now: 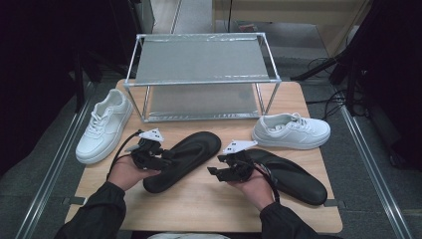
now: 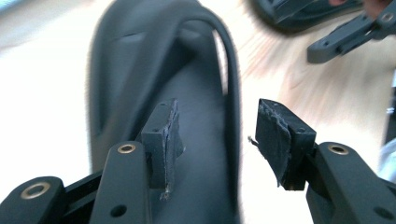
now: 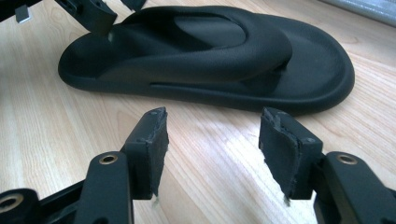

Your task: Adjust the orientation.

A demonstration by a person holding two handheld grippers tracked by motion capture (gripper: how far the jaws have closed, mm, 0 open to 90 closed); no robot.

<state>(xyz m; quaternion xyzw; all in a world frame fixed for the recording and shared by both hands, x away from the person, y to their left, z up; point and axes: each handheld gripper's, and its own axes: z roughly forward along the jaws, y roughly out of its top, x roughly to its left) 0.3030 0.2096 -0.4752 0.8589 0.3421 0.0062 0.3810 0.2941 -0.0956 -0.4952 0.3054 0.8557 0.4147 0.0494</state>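
Note:
Two black flip-flops lie on the wooden table (image 1: pixel 199 206). My left gripper (image 1: pixel 165 159) is at the heel of the left flip-flop (image 1: pixel 189 152), open. In the left gripper view the flip-flop (image 2: pixel 187 70) runs away from me, and its right edge passes between the spread pads (image 2: pixel 166 135) of the gripper (image 2: pixel 217 119) without touching them. My right gripper (image 1: pixel 214 172) stands open over bare wood, between the two flip-flops, with the right flip-flop (image 1: pixel 296 178) behind the hand. The right gripper view has its jaws (image 3: pixel 212 126) apart and empty, facing the left flip-flop (image 3: pixel 210 51).
A white sneaker (image 1: pixel 104 124) lies at the left edge of the table and another (image 1: pixel 291 130) at the right. A two-level metal rack (image 1: pixel 201 74) stands at the back middle. The other gripper's jaw (image 3: pixel 88 14) shows at the flip-flop's heel.

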